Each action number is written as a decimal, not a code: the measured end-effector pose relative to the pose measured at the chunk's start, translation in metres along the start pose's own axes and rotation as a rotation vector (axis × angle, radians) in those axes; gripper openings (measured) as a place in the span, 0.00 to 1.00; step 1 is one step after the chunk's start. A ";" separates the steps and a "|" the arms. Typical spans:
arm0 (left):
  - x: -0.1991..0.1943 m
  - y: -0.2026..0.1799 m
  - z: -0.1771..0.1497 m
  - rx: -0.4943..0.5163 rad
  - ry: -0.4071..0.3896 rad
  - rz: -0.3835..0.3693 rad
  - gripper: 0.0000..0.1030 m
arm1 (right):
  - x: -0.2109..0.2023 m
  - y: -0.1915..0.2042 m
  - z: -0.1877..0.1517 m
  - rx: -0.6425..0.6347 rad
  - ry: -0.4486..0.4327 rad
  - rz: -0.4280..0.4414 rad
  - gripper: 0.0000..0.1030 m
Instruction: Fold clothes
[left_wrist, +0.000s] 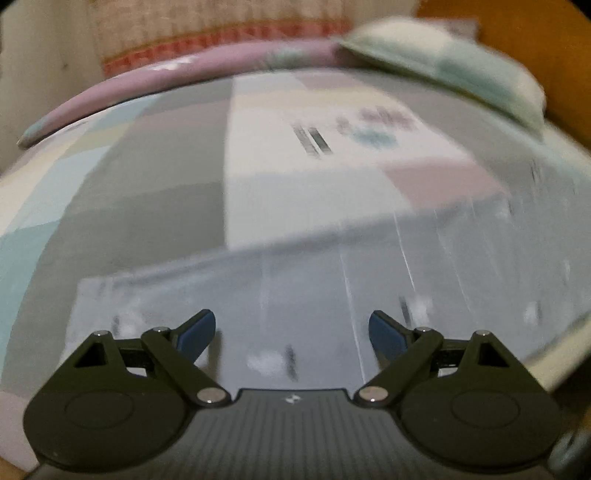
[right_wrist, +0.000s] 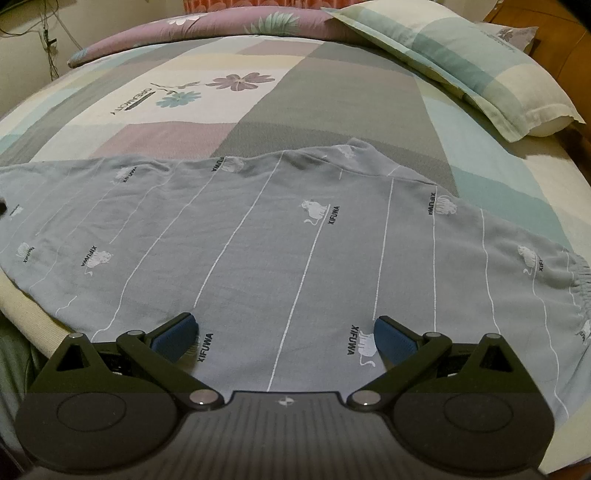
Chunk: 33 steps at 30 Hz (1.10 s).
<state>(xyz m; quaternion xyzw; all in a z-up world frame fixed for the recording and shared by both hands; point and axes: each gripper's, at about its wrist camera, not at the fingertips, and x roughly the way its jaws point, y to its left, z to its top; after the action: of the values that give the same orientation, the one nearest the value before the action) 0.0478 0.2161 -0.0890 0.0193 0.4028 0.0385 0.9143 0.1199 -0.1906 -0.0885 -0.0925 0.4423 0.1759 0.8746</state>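
Grey striped pyjama trousers (right_wrist: 295, 236) lay flat on the patchwork bedsheet (right_wrist: 332, 92). The left gripper (left_wrist: 291, 334) and right gripper (right_wrist: 286, 338) hovered above them, jaws wide and empty.

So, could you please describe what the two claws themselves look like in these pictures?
The two look identical. The left claw and right claw each have a ribbed dark grey body with a small white logo, two round black housings, black linkage arms with silver pivot pins, and two fingers faced with ribbed blue pads. No cables, sleeves or hands show.
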 end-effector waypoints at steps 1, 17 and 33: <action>-0.003 0.003 -0.005 -0.030 -0.003 -0.010 0.89 | 0.000 0.000 0.000 0.000 -0.002 0.000 1.00; 0.001 -0.068 0.031 0.113 -0.028 -0.127 0.90 | -0.011 0.030 0.033 -0.161 -0.108 0.094 1.00; -0.001 -0.052 0.032 0.041 0.005 -0.112 0.90 | 0.041 0.015 0.088 -0.055 -0.120 0.151 1.00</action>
<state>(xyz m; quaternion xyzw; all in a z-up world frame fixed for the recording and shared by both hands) 0.0736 0.1644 -0.0701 0.0154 0.4064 -0.0210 0.9133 0.2016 -0.1398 -0.0700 -0.0723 0.3900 0.2585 0.8808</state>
